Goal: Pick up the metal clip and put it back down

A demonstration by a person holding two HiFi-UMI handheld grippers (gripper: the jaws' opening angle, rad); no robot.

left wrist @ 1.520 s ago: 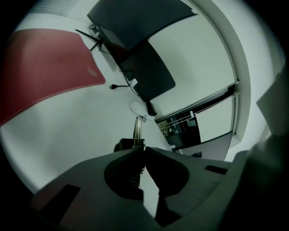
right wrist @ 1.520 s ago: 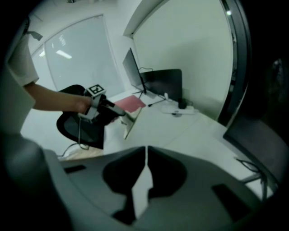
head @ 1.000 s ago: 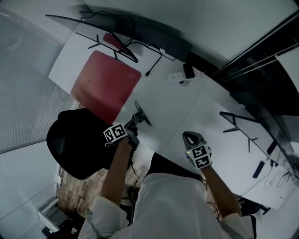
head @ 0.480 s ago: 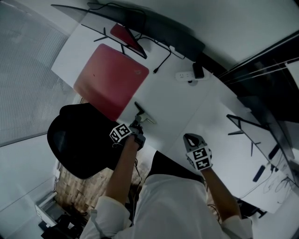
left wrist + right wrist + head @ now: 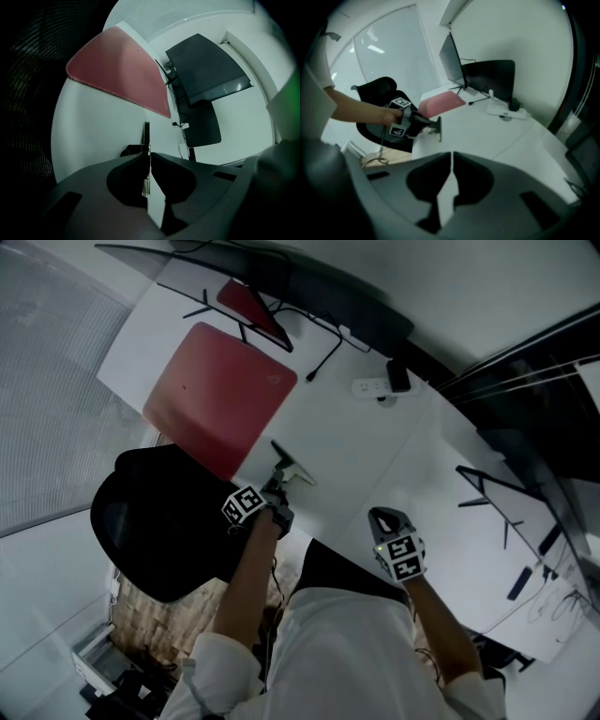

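The metal clip (image 5: 292, 469) is a dark, flat clip seen edge-on, just over the white table (image 5: 356, 456) near its front edge. My left gripper (image 5: 278, 486) is shut on the clip's handle. In the left gripper view the clip (image 5: 146, 135) stands upright ahead of the left gripper (image 5: 149, 157), its shadow close beneath it. Whether it touches the table I cannot tell. My right gripper (image 5: 380, 517) hovers over the front edge further right, shut with nothing in it. The right gripper view shows the right gripper (image 5: 452, 157) with jaws together, and the left gripper (image 5: 423, 121) with the clip (image 5: 439, 128).
A red mat (image 5: 220, 395) lies on the table beyond the clip. A black office chair (image 5: 159, 531) stands to the left of the person's arm. Dark monitors (image 5: 281, 277) on stands line the back edge, with a white power strip (image 5: 375, 388) and cables.
My left gripper has come down toward the table with the clip still in it and has rolled somewhat. The right gripper has hardly moved.
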